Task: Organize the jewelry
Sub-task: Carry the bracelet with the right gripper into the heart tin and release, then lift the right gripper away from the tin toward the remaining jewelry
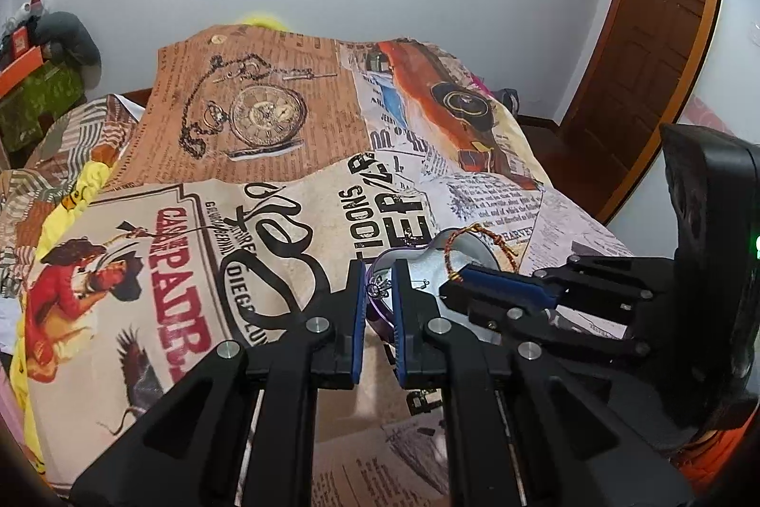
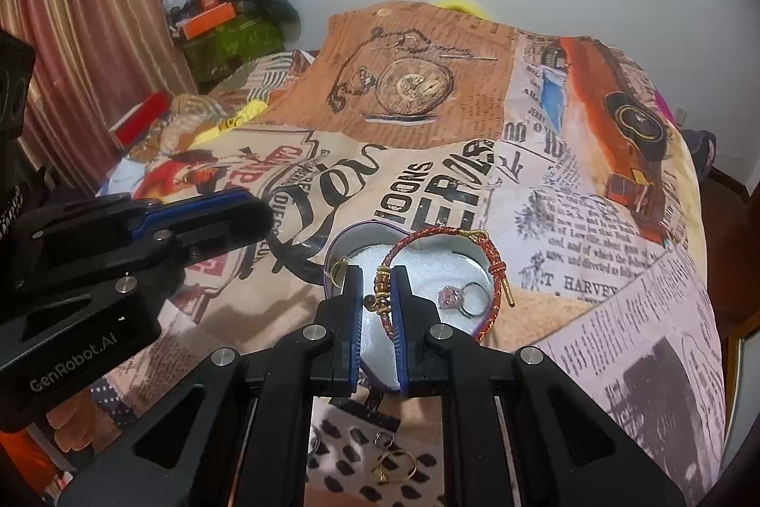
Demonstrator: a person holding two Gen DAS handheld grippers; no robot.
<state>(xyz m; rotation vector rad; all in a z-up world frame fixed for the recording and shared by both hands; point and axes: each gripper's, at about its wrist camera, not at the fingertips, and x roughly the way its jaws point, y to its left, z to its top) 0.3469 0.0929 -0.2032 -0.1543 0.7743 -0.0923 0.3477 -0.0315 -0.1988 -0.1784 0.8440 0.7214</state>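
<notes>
My right gripper (image 2: 376,274) is shut on a red braided bracelet (image 2: 427,235) with gold beads, and holds it over a heart-shaped box (image 2: 349,232) with a white lining. A silver ring with a pink stone (image 2: 458,298) lies in the box, and a thin gold ring (image 2: 338,269) rests at its left rim. My left gripper (image 1: 377,269) is shut on a thin purple band (image 1: 382,319) with a small silver charm, just left of the box (image 1: 430,253). The right gripper (image 1: 453,286) and the bracelet (image 1: 475,227) show at the right of the left wrist view. The left gripper (image 2: 259,212) shows at the left of the right wrist view.
The box sits on a bed under a newspaper-print spread (image 2: 593,222). More rings (image 2: 394,464) lie on a spotted cloth near the front edge. Boxes and clutter (image 2: 223,27) stand by the far wall, next to a striped curtain (image 2: 85,22). A wooden door (image 1: 655,46) is at the right.
</notes>
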